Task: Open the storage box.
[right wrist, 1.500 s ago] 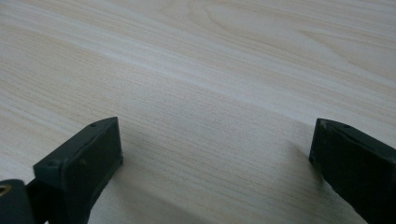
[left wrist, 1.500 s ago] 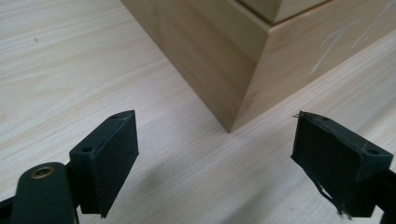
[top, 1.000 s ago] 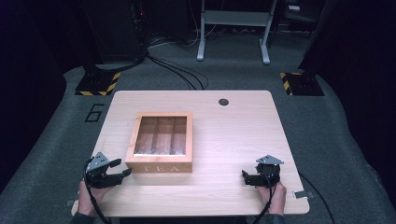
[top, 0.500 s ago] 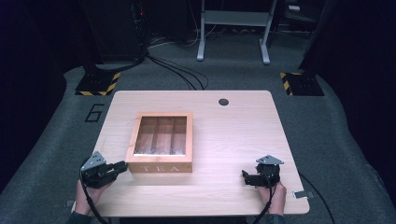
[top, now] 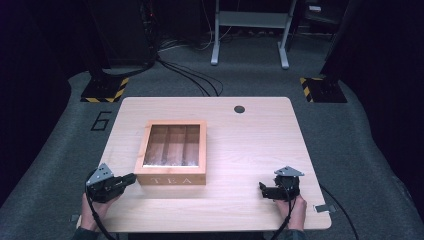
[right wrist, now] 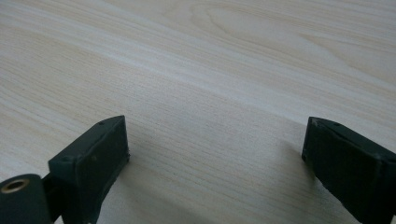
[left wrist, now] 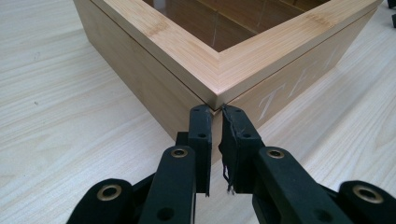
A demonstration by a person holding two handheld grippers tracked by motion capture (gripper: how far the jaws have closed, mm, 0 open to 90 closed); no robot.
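Bamboo tea box (top: 172, 152), lid closed, glass pane, "TEA" lettered on front
Left gripper (left wrist: 215, 112) nearly clenched at box corner, contact uncertain; right gripper (right wrist: 215, 154) spread over bare table (top: 250, 145)

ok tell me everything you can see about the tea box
The tea box is a square, light bamboo-looking wooden box with TEA in pale letters on its front wall. Its lid is a wide wooden frame around a clear pane, shut, and through it wooden dividers show three long compartments. It sits flat on the table, left of centre. The left gripper, its jaws nearly together, has its tips at the box's near left corner, just under the lid edge; whether they touch is unclear.
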